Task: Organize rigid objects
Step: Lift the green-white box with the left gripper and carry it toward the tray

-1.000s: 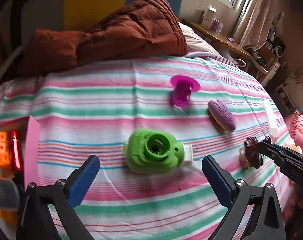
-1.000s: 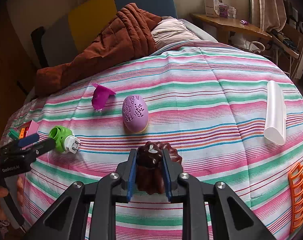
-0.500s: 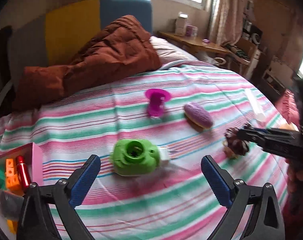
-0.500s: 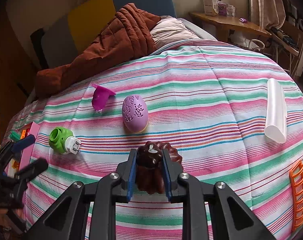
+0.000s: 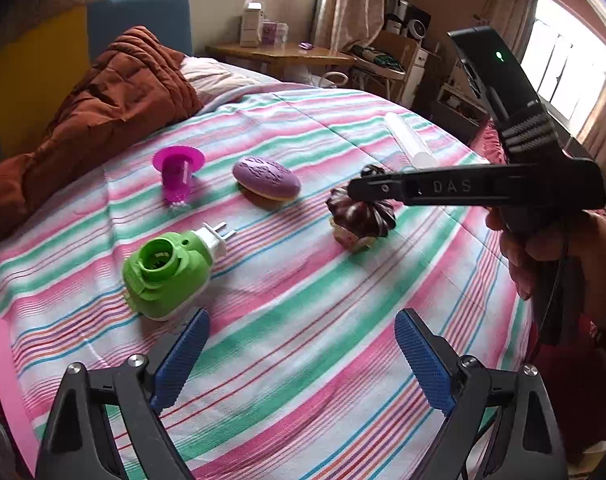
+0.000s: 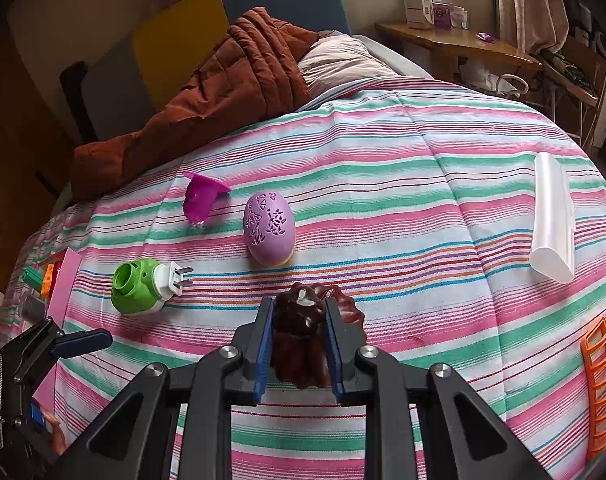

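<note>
1. Since the earlier frame, the left gripper (image 5: 301,354) had pulled back from the green plug-in (image 5: 167,274), jaws wide and empty.
2. Right gripper (image 6: 297,340) clamped the brown cupcake (image 6: 301,334) on the striped bedspread (image 6: 423,200).
3. Judged step: grasp made; next, lift and carry it toward the pink bin (image 6: 65,280).

I see a rumpled brown quilt (image 6: 223,92) heaped at the head of my striped bedspread (image 6: 403,168), a pillow (image 6: 343,60) beside it, a wooden desk (image 6: 455,42) beyond.

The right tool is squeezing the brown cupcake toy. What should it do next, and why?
Probably lift the brown cupcake toy and carry it toward the pink box. The right tool already grips it, and other toys already sit in that box.
</note>
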